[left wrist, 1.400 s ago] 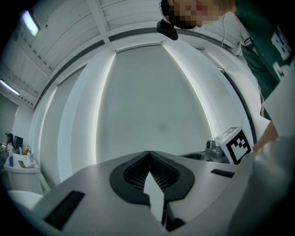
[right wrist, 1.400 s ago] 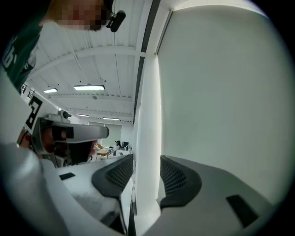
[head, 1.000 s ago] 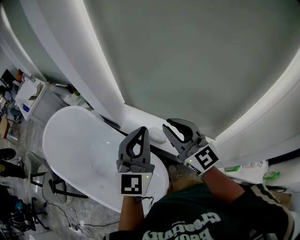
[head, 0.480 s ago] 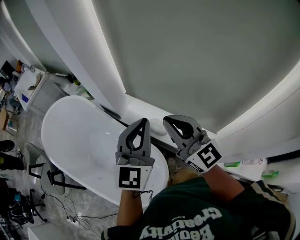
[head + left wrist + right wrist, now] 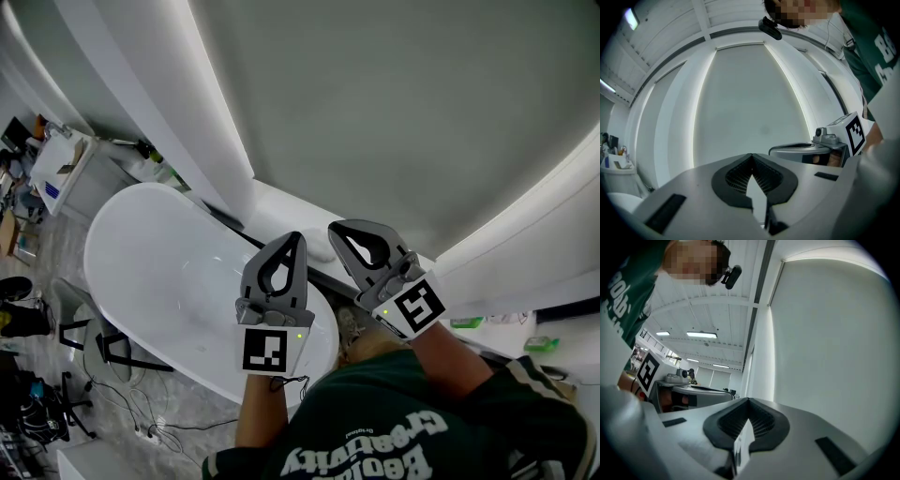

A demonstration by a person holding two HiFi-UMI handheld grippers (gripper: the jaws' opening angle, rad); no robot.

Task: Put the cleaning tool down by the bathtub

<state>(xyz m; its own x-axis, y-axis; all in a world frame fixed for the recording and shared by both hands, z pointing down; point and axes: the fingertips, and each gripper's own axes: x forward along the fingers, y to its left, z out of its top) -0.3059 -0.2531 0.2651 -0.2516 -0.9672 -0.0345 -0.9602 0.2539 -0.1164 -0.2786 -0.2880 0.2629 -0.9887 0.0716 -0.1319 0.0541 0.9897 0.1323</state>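
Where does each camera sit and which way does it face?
Head view: on the person's head, steeply down at the bathtub; shows left gripper, right gripper, shirt.
Left gripper view: on that gripper, facing the pale wall; own shut jaws.
Right gripper view: on that gripper, facing wall and ceiling; own shut jaws.
Shared: each gripper view shows the other gripper.

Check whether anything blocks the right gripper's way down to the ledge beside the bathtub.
Nothing visible does. The right gripper, fingers shut and empty, is raised above the white ledge behind the bathtub; a pale lump lies on that ledge.
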